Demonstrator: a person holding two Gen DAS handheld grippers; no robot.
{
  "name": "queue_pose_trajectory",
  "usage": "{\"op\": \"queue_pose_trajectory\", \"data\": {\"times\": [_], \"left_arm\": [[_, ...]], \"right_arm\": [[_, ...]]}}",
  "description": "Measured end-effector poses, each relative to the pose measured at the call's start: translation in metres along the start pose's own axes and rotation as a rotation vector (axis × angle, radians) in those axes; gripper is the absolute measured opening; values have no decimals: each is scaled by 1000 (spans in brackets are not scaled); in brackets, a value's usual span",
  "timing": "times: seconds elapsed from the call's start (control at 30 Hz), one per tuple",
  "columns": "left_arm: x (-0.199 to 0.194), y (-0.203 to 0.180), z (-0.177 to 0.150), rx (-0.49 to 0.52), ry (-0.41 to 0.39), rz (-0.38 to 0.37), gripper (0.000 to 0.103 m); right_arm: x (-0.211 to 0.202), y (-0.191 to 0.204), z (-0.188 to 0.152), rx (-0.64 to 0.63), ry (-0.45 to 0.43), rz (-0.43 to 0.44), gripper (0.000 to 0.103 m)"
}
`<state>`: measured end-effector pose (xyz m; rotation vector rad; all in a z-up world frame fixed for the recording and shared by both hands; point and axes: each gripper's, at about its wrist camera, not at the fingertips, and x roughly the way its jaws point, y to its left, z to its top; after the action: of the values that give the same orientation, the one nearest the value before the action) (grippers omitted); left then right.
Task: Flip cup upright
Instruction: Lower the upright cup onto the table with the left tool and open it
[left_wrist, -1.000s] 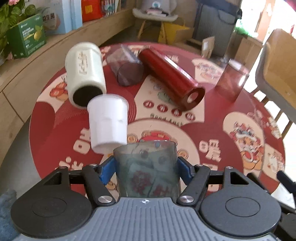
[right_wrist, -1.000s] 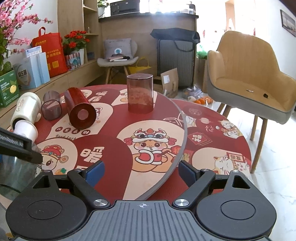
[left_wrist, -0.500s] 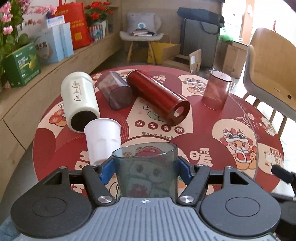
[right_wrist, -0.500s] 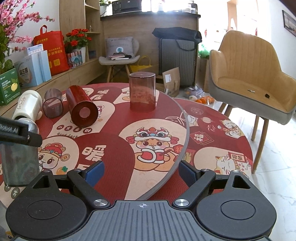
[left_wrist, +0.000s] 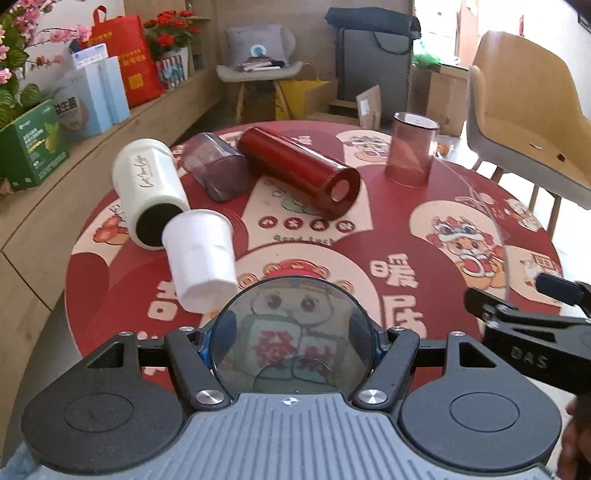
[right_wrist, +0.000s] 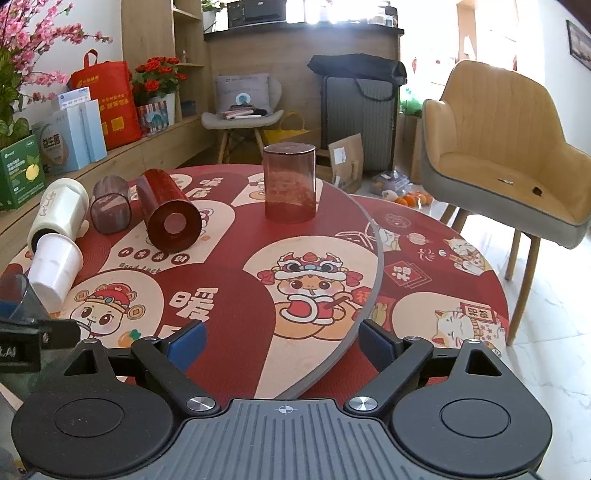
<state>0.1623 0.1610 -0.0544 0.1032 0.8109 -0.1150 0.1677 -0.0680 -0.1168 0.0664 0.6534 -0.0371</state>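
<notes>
My left gripper (left_wrist: 291, 343) is shut on a clear grey-green cup (left_wrist: 291, 332), held tipped so I look through its round end at the table print. The cup's edge also shows at the left of the right wrist view (right_wrist: 18, 295). My right gripper (right_wrist: 282, 341) is open and empty, above the table's near edge. A white cup (left_wrist: 201, 258) lies on its side just ahead and left of the held cup. A cream tumbler (left_wrist: 149, 192), a smoky cup (left_wrist: 216, 170) and a dark red tumbler (left_wrist: 299, 177) also lie on their sides.
A brown translucent cup (right_wrist: 290, 184) stands mouth-down at the far side of the round red table (right_wrist: 229, 295). A tan chair (right_wrist: 498, 155) stands to the right. A wooden shelf with boxes (left_wrist: 33, 147) runs along the left.
My left gripper has tilted the grey-green cup from standing to tipped toward the camera, so its round end now faces me. The right gripper has hardly moved.
</notes>
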Motion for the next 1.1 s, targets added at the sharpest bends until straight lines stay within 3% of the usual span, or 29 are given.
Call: {"op": "queue_pose_trajectory", "data": {"times": [0.37, 0.47, 0.57, 0.8, 1.0, 1.1], "left_arm": [[12, 4, 13, -20, -10, 13, 73], [14, 11, 13, -48, 24, -26, 79], [8, 15, 13, -57, 12, -17, 87], [-31, 19, 8, -13, -5, 11, 98], [-64, 43, -7, -6, -2, 32, 99], [-78, 56, -11, -11, -25, 37, 100]], "right_arm": [[1, 1, 0, -3, 3, 2, 88], [1, 1, 0, -2, -1, 2, 88], [0, 1, -1, 3, -1, 7, 88], [-9, -2, -3, 51, -4, 40, 93], [-29, 6, -2, 69, 2, 63, 103], [-44, 18, 2, 53, 6, 69, 103]]}}
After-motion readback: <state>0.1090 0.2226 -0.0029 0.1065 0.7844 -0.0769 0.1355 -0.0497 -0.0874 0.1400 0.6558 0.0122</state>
